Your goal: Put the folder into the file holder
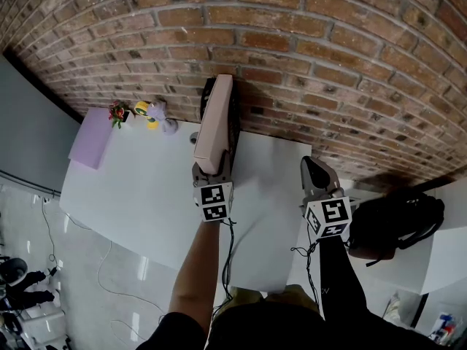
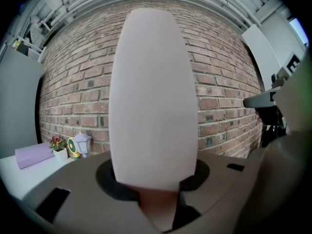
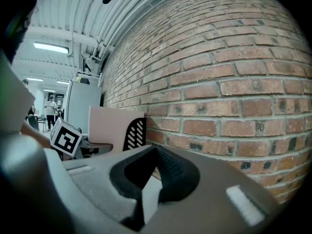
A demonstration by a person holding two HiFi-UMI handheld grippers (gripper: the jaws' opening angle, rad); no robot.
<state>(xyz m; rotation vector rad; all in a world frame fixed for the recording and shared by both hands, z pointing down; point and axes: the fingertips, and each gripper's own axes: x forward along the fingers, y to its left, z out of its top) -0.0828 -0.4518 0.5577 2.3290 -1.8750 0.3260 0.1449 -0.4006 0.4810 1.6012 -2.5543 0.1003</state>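
Left gripper (image 1: pixel 211 172) pinches the near end of the pale pink folder (image 1: pixel 214 126), jaws clamped on either side of it; in the left gripper view the folder (image 2: pixel 153 96) stands on edge and fills the middle of the picture. Its far end reaches the black perforated file holder (image 1: pixel 236 122) at the desk's far edge against the brick wall (image 1: pixel 328 64), with black showing on both sides of it; whether it sits inside I cannot tell. Right gripper (image 1: pixel 314 168) hovers near the desk's right edge, jaw tips pressed together with nothing between them. On the white desk's (image 1: pixel 146 195) far left corner lie a lilac box (image 1: pixel 91 138), a small potted plant (image 1: pixel 118 113) and a little lantern (image 1: pixel 157 111). A black bag (image 1: pixel 398 224) sits beyond the right edge.
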